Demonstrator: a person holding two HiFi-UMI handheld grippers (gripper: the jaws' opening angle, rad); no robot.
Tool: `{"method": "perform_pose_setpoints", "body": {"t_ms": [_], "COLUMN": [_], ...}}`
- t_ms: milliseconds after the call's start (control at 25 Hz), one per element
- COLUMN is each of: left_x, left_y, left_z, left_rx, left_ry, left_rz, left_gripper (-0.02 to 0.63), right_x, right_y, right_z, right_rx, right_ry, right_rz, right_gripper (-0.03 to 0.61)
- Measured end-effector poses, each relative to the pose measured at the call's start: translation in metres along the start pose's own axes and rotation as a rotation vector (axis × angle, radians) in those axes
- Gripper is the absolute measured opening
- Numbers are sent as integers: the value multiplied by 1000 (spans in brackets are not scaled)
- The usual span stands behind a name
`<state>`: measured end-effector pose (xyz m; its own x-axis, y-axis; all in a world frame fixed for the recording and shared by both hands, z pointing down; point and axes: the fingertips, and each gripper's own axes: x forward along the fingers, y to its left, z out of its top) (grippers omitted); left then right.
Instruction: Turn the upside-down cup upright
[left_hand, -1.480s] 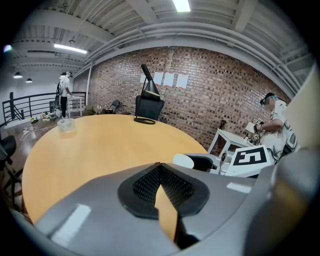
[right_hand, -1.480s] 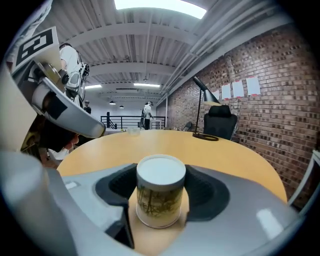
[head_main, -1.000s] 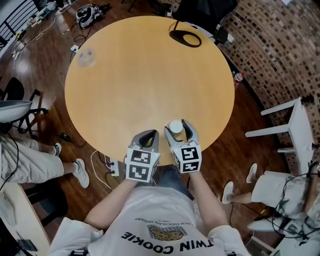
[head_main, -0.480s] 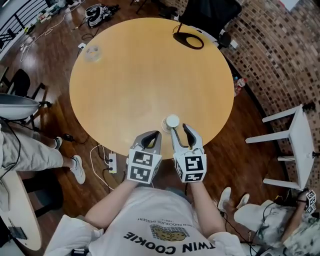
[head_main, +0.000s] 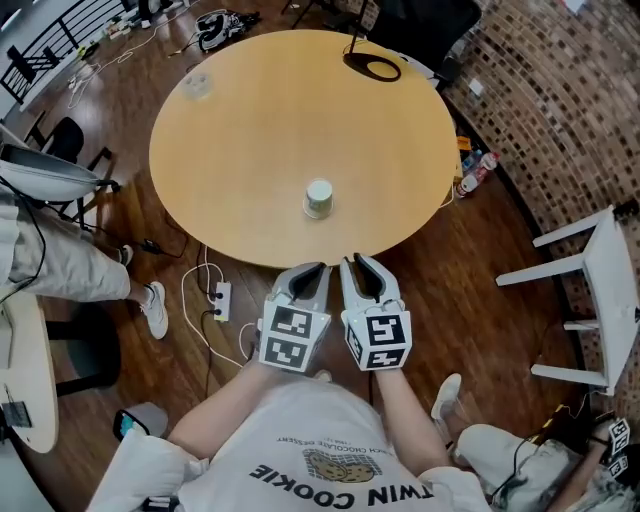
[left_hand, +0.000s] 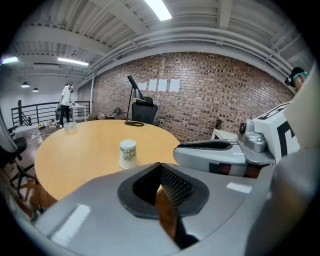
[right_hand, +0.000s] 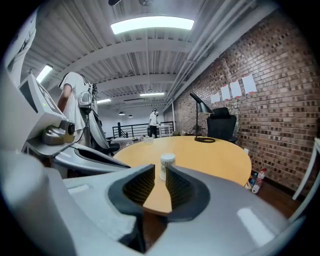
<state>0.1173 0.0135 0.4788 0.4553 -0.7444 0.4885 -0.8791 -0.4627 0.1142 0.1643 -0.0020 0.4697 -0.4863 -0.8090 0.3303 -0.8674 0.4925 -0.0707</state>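
Observation:
A white printed paper cup (head_main: 318, 198) stands on the round wooden table (head_main: 250, 120), near its front edge, narrow closed end up. Both grippers hang off the table, over the floor in front of the person's chest. The left gripper (head_main: 317, 269) is shut, its pads meeting with nothing in them (left_hand: 160, 167). Beside it, the right gripper (head_main: 354, 262) has its jaws closing with a narrow gap left (right_hand: 160, 175); nothing is between them. In the right gripper view the cup (right_hand: 167, 166) shows well beyond that gap. In the left gripper view the cup (left_hand: 128, 153) stands ahead and to the left.
A black lamp base (head_main: 371, 68) sits at the table's far edge and a clear plastic cup (head_main: 196, 84) at its far left. A power strip (head_main: 221, 300) and cables lie on the floor, bottles (head_main: 472, 172) to the right, a white stool (head_main: 590, 270), a seated person's legs (head_main: 60, 270).
The right gripper's jaws came off the cup and narrowed. Both grippers drew back off the table toward the person; the cup stays standing where it was.

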Motion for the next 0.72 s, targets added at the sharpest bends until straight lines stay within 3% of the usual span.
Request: {"method": "perform_pose_setpoints", "body": {"t_ms": [480,720], "left_x": [-104,-142], "left_y": [-87,-115], "left_z": [-24,-58], "left_rx": [8,1], "left_ry": [-21,-18], "left_rz": [129,177], "left_gripper": [6,6], "right_x": [-131,-177], "right_y": [44,70], "right_z": [-19,-47], "right_rx": [47,57], "right_ry": [3,-2], "right_rz": [122,166], "right_gripper": [10,3]}}
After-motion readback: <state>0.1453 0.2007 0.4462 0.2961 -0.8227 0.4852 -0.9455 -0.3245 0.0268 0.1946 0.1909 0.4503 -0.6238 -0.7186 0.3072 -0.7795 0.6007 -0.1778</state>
